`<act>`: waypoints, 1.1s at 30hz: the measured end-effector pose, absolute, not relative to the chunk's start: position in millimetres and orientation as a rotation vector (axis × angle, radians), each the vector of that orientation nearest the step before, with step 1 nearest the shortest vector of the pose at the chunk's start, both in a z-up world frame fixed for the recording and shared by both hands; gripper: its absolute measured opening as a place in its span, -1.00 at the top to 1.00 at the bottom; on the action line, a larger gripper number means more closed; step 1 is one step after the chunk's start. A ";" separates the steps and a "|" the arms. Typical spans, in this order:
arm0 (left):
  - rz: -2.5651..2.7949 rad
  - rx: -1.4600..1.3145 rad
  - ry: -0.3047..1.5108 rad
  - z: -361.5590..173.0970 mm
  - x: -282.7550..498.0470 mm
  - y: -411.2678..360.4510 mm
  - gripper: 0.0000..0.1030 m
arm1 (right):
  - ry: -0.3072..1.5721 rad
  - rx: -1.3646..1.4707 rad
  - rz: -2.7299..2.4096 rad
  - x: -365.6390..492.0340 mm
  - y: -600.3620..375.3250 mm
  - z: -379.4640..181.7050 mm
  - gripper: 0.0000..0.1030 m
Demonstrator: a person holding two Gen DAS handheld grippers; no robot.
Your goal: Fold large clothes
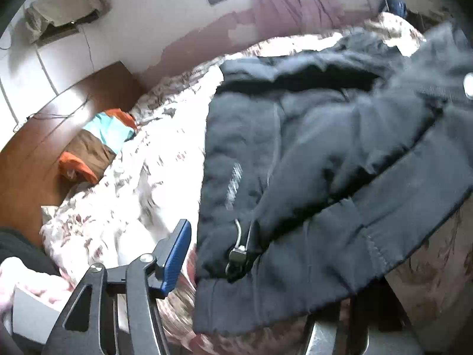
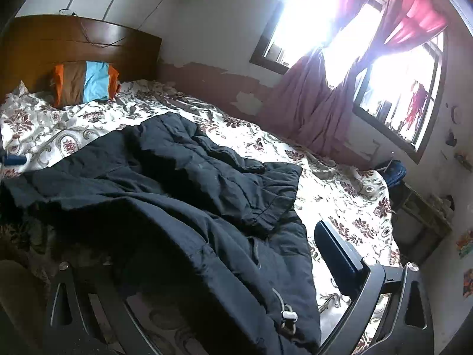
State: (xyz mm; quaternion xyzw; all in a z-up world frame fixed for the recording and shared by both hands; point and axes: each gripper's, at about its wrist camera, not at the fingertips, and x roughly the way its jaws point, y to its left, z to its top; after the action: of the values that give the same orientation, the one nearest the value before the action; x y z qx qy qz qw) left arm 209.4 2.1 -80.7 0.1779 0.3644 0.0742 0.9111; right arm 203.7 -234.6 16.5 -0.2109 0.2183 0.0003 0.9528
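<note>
A large dark navy padded jacket [image 1: 325,153] lies rumpled on a bed with a floral cover [image 1: 124,207]. In the left wrist view its hem with a drawcord toggle [image 1: 238,256] hangs over my left gripper [image 1: 260,272]; one blue-padded finger [image 1: 176,259] shows at the left, the other is hidden under the cloth. In the right wrist view the jacket [image 2: 183,195] drapes across my right gripper [image 2: 212,266]; its right finger [image 2: 337,254] stands clear on the bed cover [image 2: 348,207], its left finger is hidden under the fabric. Both sets of jaws stand wide apart.
A striped orange, brown and blue pillow [image 2: 85,84] leans on the wooden headboard [image 2: 74,47]. A wall with peeling paint, a window with purple curtains [image 2: 319,112] and a small side table [image 2: 422,216] border the bed's far side.
</note>
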 end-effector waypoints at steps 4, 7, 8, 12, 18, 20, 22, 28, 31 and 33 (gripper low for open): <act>0.124 0.350 0.715 -56.2 222.4 4.0 -0.02 | 0.446 -0.412 -0.002 220.2 -240.2 27.2 -0.93; 0.096 0.335 0.701 -37.4 240.1 7.4 0.04 | 0.446 -0.416 -0.015 231.6 -242.4 31.8 -0.93; 0.091 0.327 0.700 -32.9 243.3 6.6 0.05 | 0.446 -0.414 -0.018 234.7 -242.9 33.4 -0.93; 0.074 0.286 0.694 -18.1 258.1 9.6 0.10 | 0.457 -0.401 -0.015 242.8 -246.8 38.5 -0.93; 0.061 0.339 0.675 -10.9 262.1 2.1 0.10 | 0.475 -0.449 -0.009 237.0 -249.9 35.8 -0.93; 0.048 0.370 0.661 -9.3 259.5 -1.3 0.08 | 0.480 -0.508 0.001 230.4 -247.4 31.7 -0.92; 0.033 0.416 0.641 -8.1 254.2 -6.7 0.07 | 0.480 -0.561 0.011 224.3 -245.9 28.0 -0.92; -0.006 0.592 0.607 -25.5 231.9 -20.1 0.06 | 0.500 -0.687 0.043 199.3 -233.6 4.3 -0.92; 0.001 0.667 0.593 -39.8 219.2 -27.5 0.03 | 0.504 -0.715 0.037 186.7 -229.9 -8.3 -0.92; 0.003 0.729 0.582 -52.3 209.4 -32.6 0.03 | 0.506 -0.728 0.028 177.9 -228.6 -17.9 -0.92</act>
State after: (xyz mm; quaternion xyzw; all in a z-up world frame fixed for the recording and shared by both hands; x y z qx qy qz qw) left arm 209.4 -32.6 -52.3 0.3516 0.2806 0.0015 0.8931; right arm 177.9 -228.6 -17.9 -0.3520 0.2450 0.0134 0.9033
